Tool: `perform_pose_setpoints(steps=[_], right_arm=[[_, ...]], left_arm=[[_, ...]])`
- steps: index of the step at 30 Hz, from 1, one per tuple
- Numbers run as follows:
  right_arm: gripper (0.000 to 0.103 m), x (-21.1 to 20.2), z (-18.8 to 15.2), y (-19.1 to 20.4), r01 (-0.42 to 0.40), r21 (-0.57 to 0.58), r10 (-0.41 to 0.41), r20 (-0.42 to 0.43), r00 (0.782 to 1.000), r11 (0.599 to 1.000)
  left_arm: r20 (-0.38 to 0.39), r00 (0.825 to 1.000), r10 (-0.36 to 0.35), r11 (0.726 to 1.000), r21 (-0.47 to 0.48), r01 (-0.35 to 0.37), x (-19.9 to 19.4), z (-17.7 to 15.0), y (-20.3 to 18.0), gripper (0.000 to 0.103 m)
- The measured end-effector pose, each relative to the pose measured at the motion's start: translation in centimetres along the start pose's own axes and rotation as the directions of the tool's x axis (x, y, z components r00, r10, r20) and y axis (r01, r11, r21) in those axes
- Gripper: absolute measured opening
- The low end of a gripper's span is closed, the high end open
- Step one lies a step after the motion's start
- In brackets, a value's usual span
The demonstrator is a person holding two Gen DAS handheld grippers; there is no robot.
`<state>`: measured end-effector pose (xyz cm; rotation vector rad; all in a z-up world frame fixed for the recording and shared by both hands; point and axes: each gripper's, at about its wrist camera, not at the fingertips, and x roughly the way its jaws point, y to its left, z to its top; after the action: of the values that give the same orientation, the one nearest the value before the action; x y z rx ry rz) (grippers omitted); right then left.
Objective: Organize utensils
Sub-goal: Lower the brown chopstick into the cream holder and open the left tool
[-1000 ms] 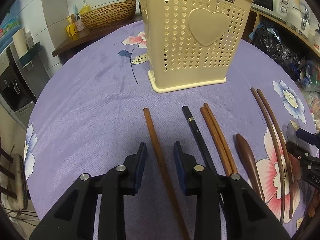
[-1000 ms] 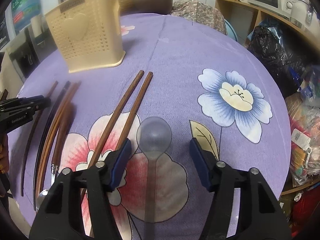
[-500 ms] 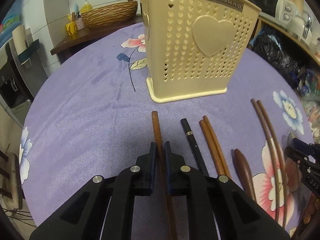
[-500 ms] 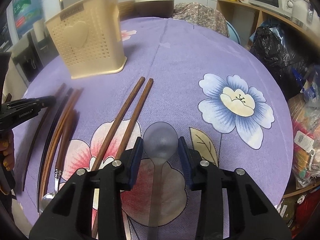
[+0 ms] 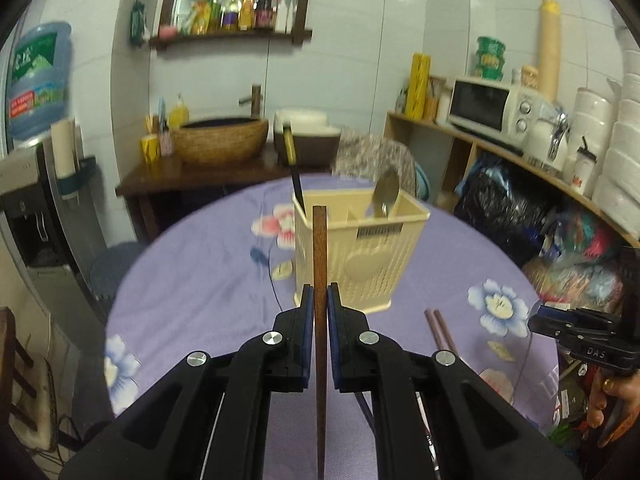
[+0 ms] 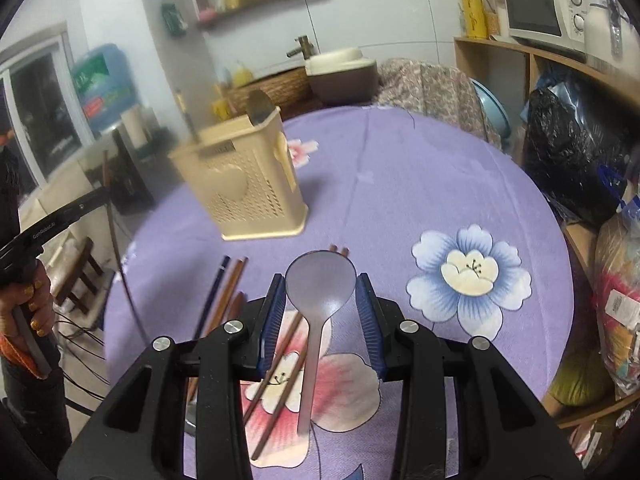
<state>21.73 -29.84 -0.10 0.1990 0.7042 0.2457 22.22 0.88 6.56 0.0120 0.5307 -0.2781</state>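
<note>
- The left gripper is matte black plastic, with two thick arms that narrow to blue ribbed pads.
- Each arm has two round silver screws on its top face.
- The right gripper has the same build: black body, blue ribbed pads, silver screws.
- White letters "DAS" are on the side of the right gripper body.
- The left hand has bare skin, gold nail polish and an orange cuff at the wrist.

The brown chopstick's lower end runs off the frame; the utensil holder is motion-blurred.
</note>
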Motion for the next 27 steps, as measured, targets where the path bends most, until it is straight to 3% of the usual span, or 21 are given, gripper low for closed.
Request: perform_pose_setpoints(steps=[4,10,17,23,27], right_arm=[[0.037,-1.0,0.8,0.4,0.003,-0.018,-0.002,0.025,1.0,1.0],[0.037,-0.8,1.5,1.4,-0.004,-0.057,0.005,0.021,1.0,0.998],[0.037,-1.1,4.6,3.2,-0.029,-0.115,0.036,0.063,0.997,0.993],[0.037,-2.8,12.1,7.0,-0.038,-0.19,0.078,0.21,0.975,0.981],[0.037,-2.7,17.8,9.6,0.015,-0.206,0.055,0.329,0.943,0.978]], left_arm=[[0.045,0.999,0.008,1.0,0.003,-0.008,-1.2,0.9,0.2,0.008],[0.043,0.999,-0.008,1.0,-0.006,0.008,-0.7,1.6,0.3,0.008],[0.085,0.996,-0.023,1.0,0.016,0.022,-1.8,4.2,0.3,0.008],[0.191,0.981,-0.037,0.999,0.025,0.033,-3.8,10.1,-0.2,0.008],[0.261,0.964,-0.046,0.998,-0.023,0.054,-3.8,14.2,-0.2,0.008]])
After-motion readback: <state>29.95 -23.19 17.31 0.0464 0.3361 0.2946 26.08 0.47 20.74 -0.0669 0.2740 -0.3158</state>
